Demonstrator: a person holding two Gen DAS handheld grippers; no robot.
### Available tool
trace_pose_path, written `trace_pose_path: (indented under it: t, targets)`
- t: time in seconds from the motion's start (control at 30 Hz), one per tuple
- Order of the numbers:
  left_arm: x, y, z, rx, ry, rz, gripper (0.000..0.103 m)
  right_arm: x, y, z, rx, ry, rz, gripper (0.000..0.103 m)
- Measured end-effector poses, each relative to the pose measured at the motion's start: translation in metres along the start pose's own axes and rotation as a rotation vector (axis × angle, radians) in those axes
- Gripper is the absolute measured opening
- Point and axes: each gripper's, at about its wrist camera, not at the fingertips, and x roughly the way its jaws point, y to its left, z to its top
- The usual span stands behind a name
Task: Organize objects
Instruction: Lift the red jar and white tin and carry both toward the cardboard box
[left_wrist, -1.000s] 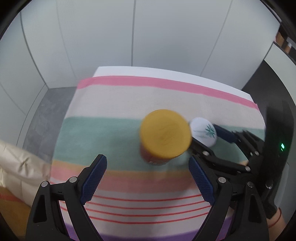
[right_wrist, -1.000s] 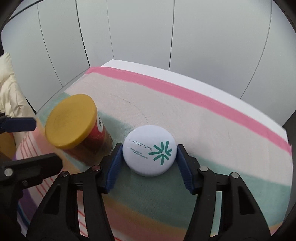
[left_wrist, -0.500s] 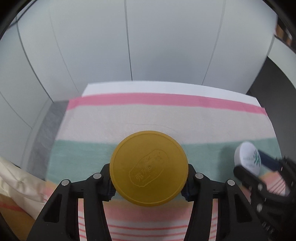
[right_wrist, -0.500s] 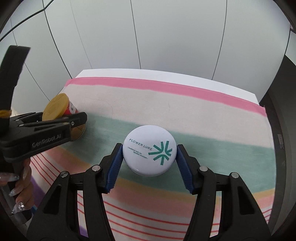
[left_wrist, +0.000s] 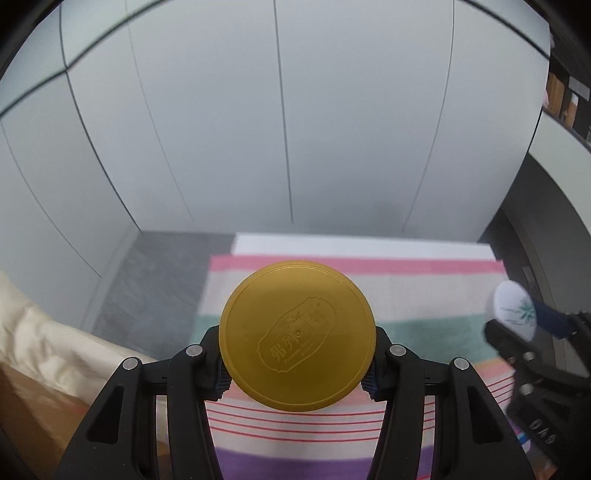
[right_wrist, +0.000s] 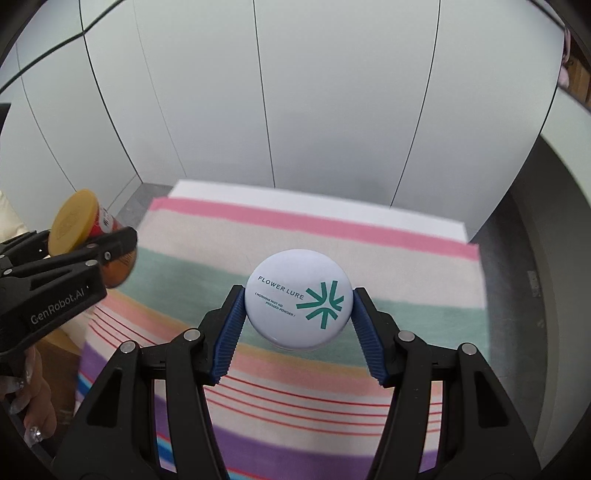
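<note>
Both items lifted, neither yet placed: left gripper (left_wrist: 297, 363) pinches red jar with round yellow plastic lid (left_wrist: 297, 334), right gripper (right_wrist: 298, 315) pinches round white powder compact (right_wrist: 298, 302), striped cloth (right_wrist: 388, 254) below them.

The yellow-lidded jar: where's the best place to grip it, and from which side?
Grip the yellow-lidded jar just under its lid, from above, pads on opposite sides. The round body suits this, and the wider lid overhangs as a stop. The left gripper holds it so.
</note>
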Motion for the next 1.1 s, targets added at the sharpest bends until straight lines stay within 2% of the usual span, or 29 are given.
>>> trace_pose_path:
  t: [0.27, 0.5, 0.67, 0.9, 1.1]
  targets:
    - [-0.105, 0.019, 0.035, -0.027, -0.089, 0.009, 0.054, -0.115, 0.012, 0.042, -0.002, -0.097, -0.026, 0.06]
    - [-0.185, 0.021, 0.045, -0.023, -0.097, -0.003, 0.054, -0.203, 0.01, 0.063, 0.021, -0.169, -0.026, 0.06]
    - [-0.22, 0.025, 0.042, -0.031, -0.111, -0.004, 0.054, -0.238, 0.007, 0.06, 0.046, -0.192, -0.036, 0.06]
    - [-0.238, 0.037, 0.03, -0.05, -0.094, 0.01, 0.054, -0.268, 0.009, 0.05, 0.04, -0.205, -0.044, 0.06]
    - [-0.254, 0.043, 0.015, -0.056, -0.093, 0.021, 0.054, -0.284, 0.006, 0.028, 0.043, -0.208, -0.051, 0.06]
